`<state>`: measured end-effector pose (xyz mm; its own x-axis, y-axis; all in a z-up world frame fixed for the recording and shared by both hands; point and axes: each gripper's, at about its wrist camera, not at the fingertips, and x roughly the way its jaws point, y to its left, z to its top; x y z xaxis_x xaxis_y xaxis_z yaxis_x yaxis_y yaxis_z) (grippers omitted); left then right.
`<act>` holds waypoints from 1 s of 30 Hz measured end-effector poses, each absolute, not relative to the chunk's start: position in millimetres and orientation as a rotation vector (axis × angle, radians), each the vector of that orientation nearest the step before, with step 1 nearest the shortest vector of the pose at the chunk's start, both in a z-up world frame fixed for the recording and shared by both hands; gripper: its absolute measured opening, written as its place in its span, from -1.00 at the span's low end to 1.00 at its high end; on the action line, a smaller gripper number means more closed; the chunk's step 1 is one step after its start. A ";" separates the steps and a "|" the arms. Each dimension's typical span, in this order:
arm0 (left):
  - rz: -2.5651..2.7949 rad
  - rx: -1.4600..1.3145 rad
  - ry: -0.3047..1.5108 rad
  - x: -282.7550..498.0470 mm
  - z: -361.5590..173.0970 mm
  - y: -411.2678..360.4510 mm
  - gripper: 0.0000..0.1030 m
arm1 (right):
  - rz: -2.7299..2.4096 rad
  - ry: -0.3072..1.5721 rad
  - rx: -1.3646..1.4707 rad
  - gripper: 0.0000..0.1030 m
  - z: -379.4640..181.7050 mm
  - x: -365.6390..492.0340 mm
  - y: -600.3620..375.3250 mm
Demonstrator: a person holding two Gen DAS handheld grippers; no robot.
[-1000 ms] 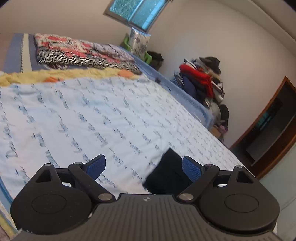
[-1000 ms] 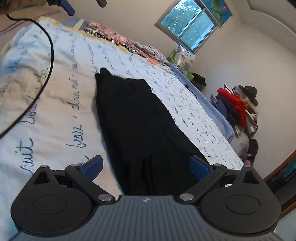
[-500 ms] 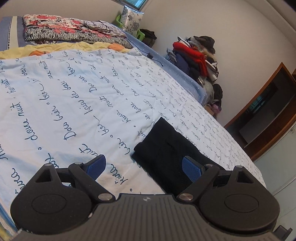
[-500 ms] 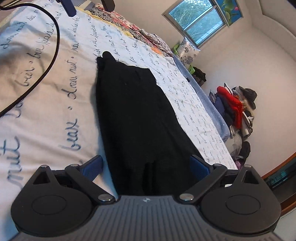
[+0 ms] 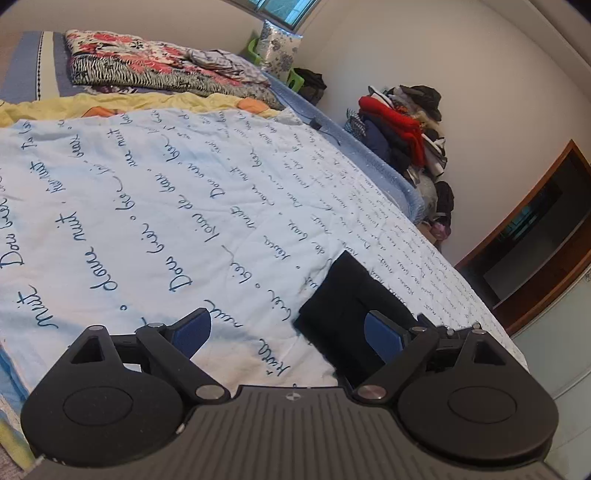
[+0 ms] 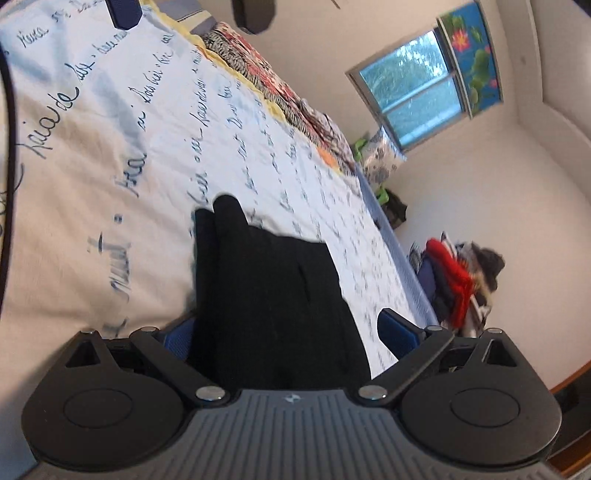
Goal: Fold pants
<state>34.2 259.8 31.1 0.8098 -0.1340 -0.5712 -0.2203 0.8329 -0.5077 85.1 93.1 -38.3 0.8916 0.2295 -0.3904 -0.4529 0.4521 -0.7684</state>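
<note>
Black pants (image 6: 269, 295) lie flat on the bed's white sheet with blue script (image 6: 92, 192). In the left wrist view only one end of the pants (image 5: 347, 306) shows, at the lower right, reaching under the right blue pad. My left gripper (image 5: 291, 332) is open and empty, hovering just above the sheet beside that end. My right gripper (image 6: 288, 332) is open with the pants running between its blue pads, close over the fabric. The left gripper's fingertips (image 6: 125, 11) show at the top of the right wrist view.
Folded patterned blankets (image 5: 155, 70) and a yellow cloth (image 5: 129, 103) lie at the head of the bed. A pile of clothes (image 5: 402, 125) sits on the floor by the wall. A dark wooden cabinet (image 5: 535, 229) stands at right. A black cable (image 6: 7, 177) crosses the sheet at left.
My right gripper has moved forward along the pants toward their far end and tilted. My left gripper has shifted a little, the pants' end still by its right pad. Both stay open.
</note>
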 end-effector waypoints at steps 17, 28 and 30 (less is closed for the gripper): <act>-0.095 -0.755 0.726 66.0 9.5 276.1 0.83 | 0.537 0.333 -0.733 -0.80 -18.7 98.6 84.7; -0.419 -1.176 0.900 184.6 -47.1 253.5 0.85 | 0.509 0.296 -0.515 -0.81 9.0 100.4 55.8; -0.403 -1.239 0.940 202.0 -61.8 250.1 0.85 | 0.508 0.288 -0.506 -0.81 9.6 100.5 54.4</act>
<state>202.0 250.1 -61.8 0.5801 -0.7181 -0.3846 -0.2172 0.3187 -0.9226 100.5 54.4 9.6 0.8379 0.3891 -0.3826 -0.5280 0.7555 -0.3879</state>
